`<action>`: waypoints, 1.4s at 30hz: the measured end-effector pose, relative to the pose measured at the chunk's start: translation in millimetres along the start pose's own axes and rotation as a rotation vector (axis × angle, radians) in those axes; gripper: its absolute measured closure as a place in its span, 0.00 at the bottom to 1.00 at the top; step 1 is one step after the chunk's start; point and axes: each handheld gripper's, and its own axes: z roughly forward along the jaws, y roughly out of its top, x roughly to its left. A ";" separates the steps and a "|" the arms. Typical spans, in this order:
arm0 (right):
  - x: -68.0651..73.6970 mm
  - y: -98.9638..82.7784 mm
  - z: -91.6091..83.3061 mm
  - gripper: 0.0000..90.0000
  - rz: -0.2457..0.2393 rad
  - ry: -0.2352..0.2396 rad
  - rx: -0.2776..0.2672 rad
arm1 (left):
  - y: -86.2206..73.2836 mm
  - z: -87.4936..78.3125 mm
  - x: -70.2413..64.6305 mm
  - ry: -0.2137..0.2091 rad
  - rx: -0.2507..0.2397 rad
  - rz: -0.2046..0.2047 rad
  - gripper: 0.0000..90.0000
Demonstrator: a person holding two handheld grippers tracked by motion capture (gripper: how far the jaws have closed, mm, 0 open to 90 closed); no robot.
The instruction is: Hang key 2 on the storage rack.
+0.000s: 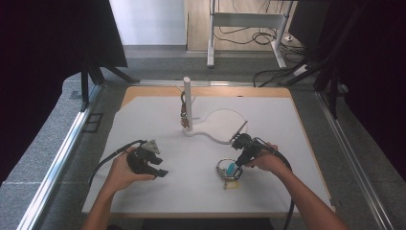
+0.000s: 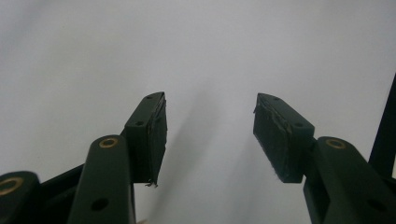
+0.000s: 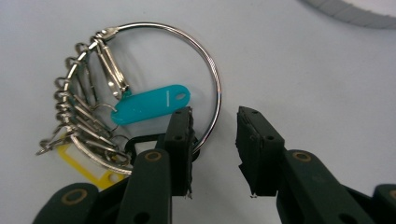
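Observation:
A large metal key ring lies flat on the white board. It carries several silver clips, a teal tag and a yellow tag. My right gripper is open, one jaw inside the ring and one outside, so the wire of its right side runs between them. In the high view the key ring sits front right, with the right gripper on it. My left gripper hovers at front left, open and empty over bare board.
A white post stands at the board's middle back on a curved white base, with small items hanging on its hooks. A thin wire loops to its right. Black curtains flank the table.

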 end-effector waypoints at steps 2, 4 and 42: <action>0.7 2.3 4.2 0.76 0.002 -0.005 0.022 | -0.1 -0.5 0.0 -0.001 -0.006 -0.002 0.50; 2.4 4.4 6.8 0.78 0.004 -0.009 0.037 | -0.1 -0.6 0.0 -0.001 -0.009 -0.005 0.50; 3.1 12.5 -14.4 0.97 0.063 0.059 0.066 | -1.3 -4.2 0.6 0.005 -0.002 0.004 0.50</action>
